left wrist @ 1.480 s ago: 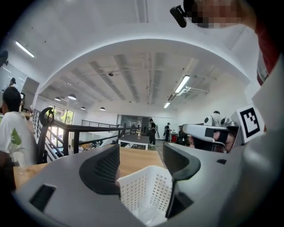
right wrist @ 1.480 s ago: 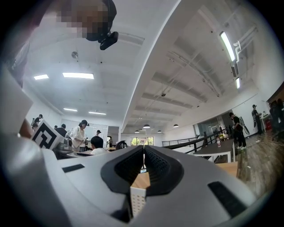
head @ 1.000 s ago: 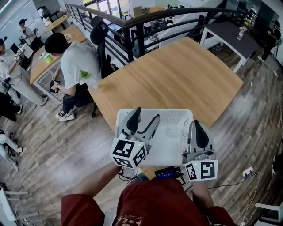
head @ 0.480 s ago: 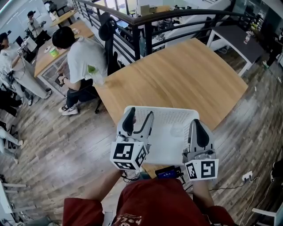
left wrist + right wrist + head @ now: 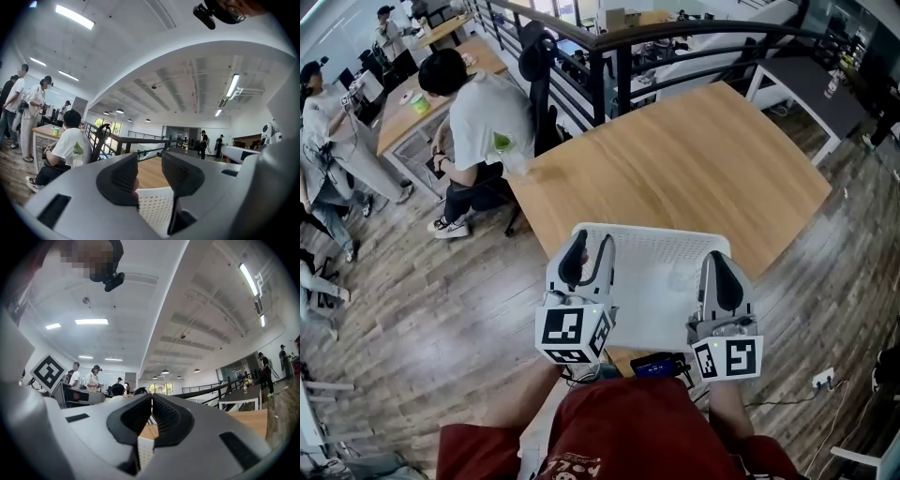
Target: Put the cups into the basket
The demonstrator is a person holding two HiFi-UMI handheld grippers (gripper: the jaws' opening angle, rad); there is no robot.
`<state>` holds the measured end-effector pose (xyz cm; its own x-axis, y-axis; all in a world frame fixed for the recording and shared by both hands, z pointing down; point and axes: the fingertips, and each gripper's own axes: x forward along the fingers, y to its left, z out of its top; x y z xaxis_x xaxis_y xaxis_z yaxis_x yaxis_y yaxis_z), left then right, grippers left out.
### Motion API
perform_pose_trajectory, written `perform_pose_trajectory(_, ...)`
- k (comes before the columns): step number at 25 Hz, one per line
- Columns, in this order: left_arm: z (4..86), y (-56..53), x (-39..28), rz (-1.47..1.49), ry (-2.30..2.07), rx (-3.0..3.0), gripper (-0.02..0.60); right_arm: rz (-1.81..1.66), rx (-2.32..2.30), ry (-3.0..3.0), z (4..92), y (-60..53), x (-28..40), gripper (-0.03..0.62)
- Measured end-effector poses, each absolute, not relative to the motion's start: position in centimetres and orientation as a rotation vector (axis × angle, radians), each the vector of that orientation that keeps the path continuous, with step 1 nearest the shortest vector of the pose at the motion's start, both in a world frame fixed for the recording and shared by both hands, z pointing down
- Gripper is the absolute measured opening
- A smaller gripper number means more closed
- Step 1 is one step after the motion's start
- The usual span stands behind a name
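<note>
A white perforated basket (image 5: 656, 232) sits at the near edge of the wooden table (image 5: 675, 159). Something faint and clear, perhaps a cup (image 5: 678, 277), lies inside it near the right wall. My left gripper (image 5: 589, 251) straddles the basket's left rim; its jaws have just been closing, and in the left gripper view a gap still shows at the left gripper (image 5: 150, 164) above the basket wall (image 5: 152, 206). My right gripper (image 5: 716, 261) is at the right rim. In the right gripper view the right gripper (image 5: 152, 401) is shut on the white wall (image 5: 144, 451).
A person in a white shirt (image 5: 487, 122) sits at the table's far left corner beside a black chair (image 5: 534, 66). A dark railing (image 5: 619, 47) runs behind the table. A black device (image 5: 656, 366) lies by the near edge. More people stand at desks far left.
The left gripper's jaws have narrowed around the basket's left rim and it has shifted slightly. The right gripper stays on the right rim.
</note>
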<state>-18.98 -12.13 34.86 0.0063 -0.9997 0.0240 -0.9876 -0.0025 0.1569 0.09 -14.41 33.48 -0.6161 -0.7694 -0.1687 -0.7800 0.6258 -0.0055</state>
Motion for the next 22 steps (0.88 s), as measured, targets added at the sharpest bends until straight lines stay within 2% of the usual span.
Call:
perform_pose_trajectory(4,35.1,-11.5,-19.4,-0.153,-2.149,2.093,0.109,0.102,-1.28,2.702,33.6,-14.3,-0.4,0.011)
perform_pose_trajectory(14,35.0,-10.1,-20.3,-0.155,-2.264,2.038,0.009,0.093,-1.275,2.708,33.9,-14.2,-0.8,0.011)
perform_pose_trajectory(22,34.7,-9.5,-19.9,-0.106,-2.328,2.062,0.008,0.096,-1.271,2.714,33.5,-14.1,-0.8,0.011)
